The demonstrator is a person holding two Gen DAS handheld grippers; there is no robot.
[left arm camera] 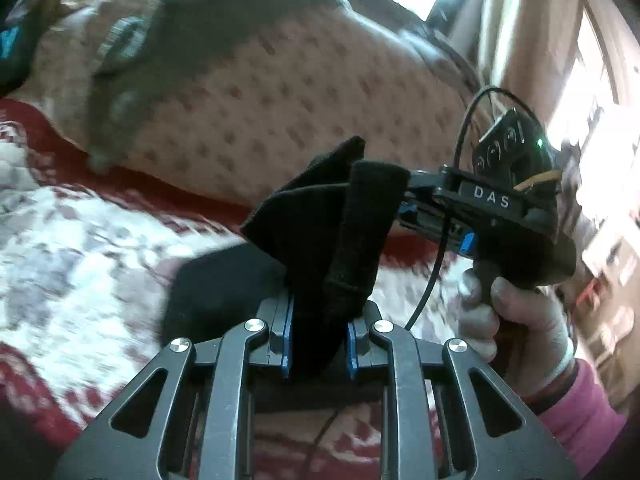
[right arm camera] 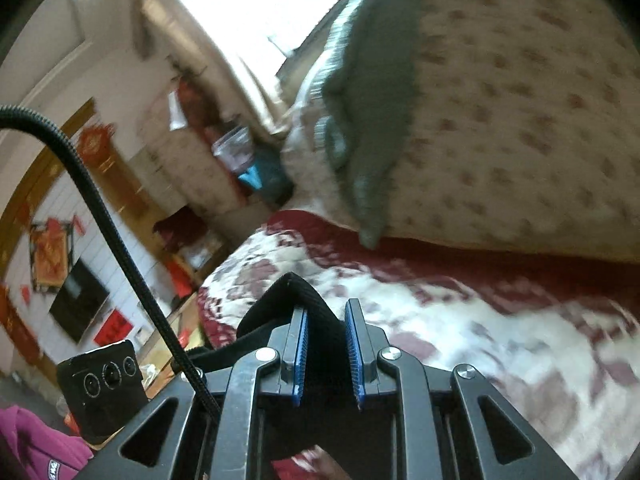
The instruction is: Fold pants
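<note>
Step in hand: I judge this a carry stage of the fold, with 2 gathered points of the black pants (left arm camera: pixel 320 236) lifted above the bed (left arm camera: pixel 80 248).
Left hand-held gripper (left arm camera: pixel 319 346): clenched on a bunched band of the pants; I see the dark cloth pressed between both blue pads (left arm camera: pixel 286 344).
Right hand-held gripper (right arm camera: pixel 326 350): clenched on a ribbed black edge of the pants (right arm camera: pixel 296 300), which stands up between its pads; from the left wrist view it reaches in from the right and its tips disappear into the cloth.
Person: a hand (left arm camera: pixel 516 320) in a pink sleeve (left arm camera: pixel 580 420) holds the right tool's handle.
Location of pants: off the bed at the 2 grips, which sit close together; a dark stretch hangs down to the patterned red and white bedspread (right arm camera: pixel 460 320).
Orientation: cloth is bunched; I judge the long axis to run downward from the grips, but I cannot tell which end is waist or hem.
Surroundings: a dotted pillow (left arm camera: pixel 280 92) with a grey garment (left arm camera: pixel 168 60) draped over it lies beyond.
Next move calls for: both grips held firm, the 2 points kept level, the hanging part laid flat on the bedspread before any release.
Caution: both views are blurred, so fine edges are uncertain.
</note>
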